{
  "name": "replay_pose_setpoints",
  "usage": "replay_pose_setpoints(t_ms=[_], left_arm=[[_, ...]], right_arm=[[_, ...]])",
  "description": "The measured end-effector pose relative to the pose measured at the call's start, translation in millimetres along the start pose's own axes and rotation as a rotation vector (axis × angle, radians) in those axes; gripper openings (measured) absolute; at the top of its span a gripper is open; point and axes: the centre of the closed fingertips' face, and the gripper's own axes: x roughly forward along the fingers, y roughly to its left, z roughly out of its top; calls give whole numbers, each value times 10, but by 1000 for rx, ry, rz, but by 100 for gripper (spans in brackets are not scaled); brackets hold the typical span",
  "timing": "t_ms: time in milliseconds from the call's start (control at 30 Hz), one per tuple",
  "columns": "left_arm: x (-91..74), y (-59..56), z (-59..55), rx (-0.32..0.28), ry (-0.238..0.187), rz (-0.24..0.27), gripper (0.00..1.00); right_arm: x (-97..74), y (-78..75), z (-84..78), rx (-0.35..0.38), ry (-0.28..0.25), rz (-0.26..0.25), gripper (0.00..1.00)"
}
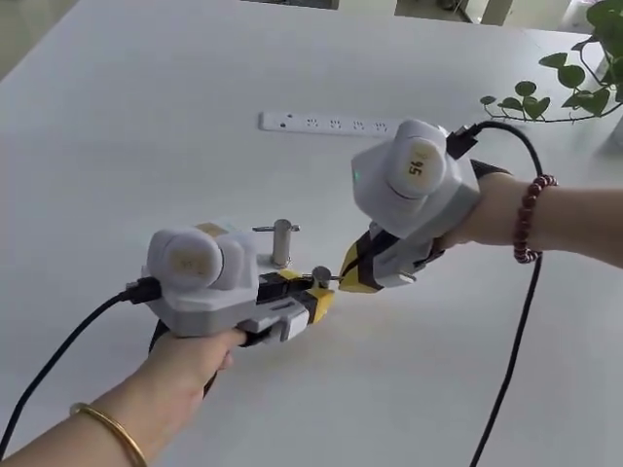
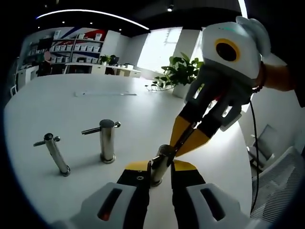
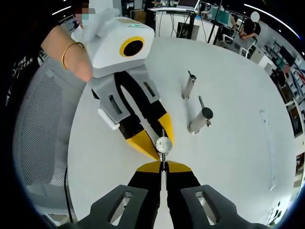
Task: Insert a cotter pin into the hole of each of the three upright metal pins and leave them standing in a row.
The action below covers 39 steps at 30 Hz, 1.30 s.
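My left gripper is shut on the shaft of an upright metal pin. From the right, my right gripper is shut on a thin cotter pin, whose tip touches the head of that metal pin. Two other metal pins stand on the white table, each with a cotter pin through its top. The right gripper view shows them as a nearer pin and a farther pin. In the head view one such pin stands behind the left gripper.
A white power strip lies farther back on the white table. A potted plant trails over the far right corner. Black cables run from both grippers. A grey mesh chair stands by the table's edge.
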Motion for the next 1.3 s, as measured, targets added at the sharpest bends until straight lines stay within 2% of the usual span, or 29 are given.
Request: replay_pose_setpoints(t_ms=[433, 633, 800, 933, 1300], left_arm=[[8, 18, -23, -89, -30, 13, 16], [1, 20, -27, -85, -28, 13, 15], [-29, 20, -41, -94, -25, 17, 15], [-35, 27, -52, -95, -23, 22, 14], [-28, 17, -80, -90, -15, 34, 14]], right_arm=[[24, -22, 46, 25, -41, -11, 0], [-66, -31, 40, 55, -59, -24, 5], [-108, -10, 52, 46, -64, -33, 4], [-68, -24, 52, 22, -57, -31, 0], [-53, -17, 134, -43, -49, -33, 0]])
